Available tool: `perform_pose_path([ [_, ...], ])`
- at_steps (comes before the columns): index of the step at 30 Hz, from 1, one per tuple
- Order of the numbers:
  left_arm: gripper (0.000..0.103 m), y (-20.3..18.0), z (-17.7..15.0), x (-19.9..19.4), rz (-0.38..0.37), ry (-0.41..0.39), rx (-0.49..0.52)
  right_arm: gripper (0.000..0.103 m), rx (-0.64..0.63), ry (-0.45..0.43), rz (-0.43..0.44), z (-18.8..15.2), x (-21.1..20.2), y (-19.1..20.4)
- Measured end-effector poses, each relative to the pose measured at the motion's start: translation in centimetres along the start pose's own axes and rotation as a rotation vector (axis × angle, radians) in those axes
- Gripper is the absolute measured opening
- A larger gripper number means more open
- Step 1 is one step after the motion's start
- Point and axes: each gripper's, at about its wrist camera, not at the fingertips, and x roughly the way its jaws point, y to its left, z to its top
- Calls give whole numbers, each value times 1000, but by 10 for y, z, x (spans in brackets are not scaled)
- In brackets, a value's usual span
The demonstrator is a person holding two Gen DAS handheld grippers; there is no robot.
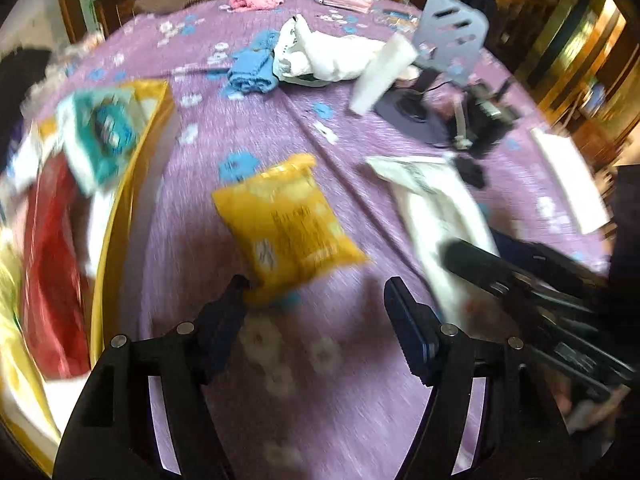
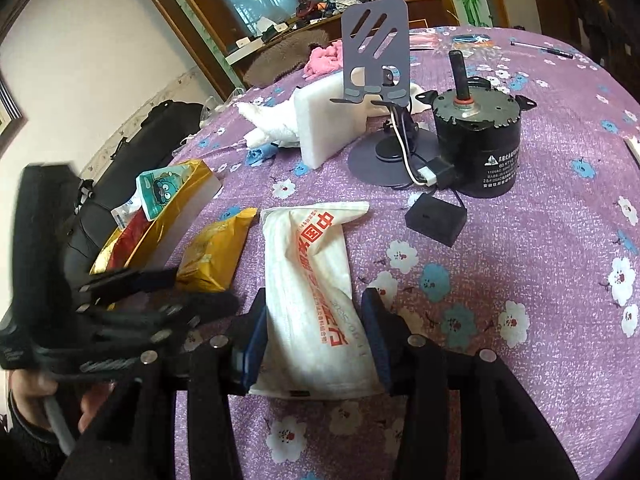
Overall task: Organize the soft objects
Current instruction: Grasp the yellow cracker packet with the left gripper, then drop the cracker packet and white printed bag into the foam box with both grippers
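Right gripper jaws gripped the white pack; left gripper jaws gaped by the yellow pack, lower centre.

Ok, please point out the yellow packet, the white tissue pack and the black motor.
yellow packet [image 1: 286,216], left wrist view, middle of its printed face.
white tissue pack [image 2: 316,292], right wrist view, centre of its front with red print.
black motor [image 2: 478,136], right wrist view, its dark side wall.

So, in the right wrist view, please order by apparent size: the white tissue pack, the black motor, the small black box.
1. white tissue pack, though nearest the camera
2. black motor
3. small black box
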Motion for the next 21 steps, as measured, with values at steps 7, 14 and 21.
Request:
perform_pose_path([
  [7,71,22,24,13,-27,2,-189,55,-23,1,0,0,1,5],
  [14,53,-2,17,21,179,-108,-27,55,-36,0,-17,-1,2,7],
  [21,45,16,-21,0,75,-146,-51,37,-78,-9,-93,-2,-3,15],
])
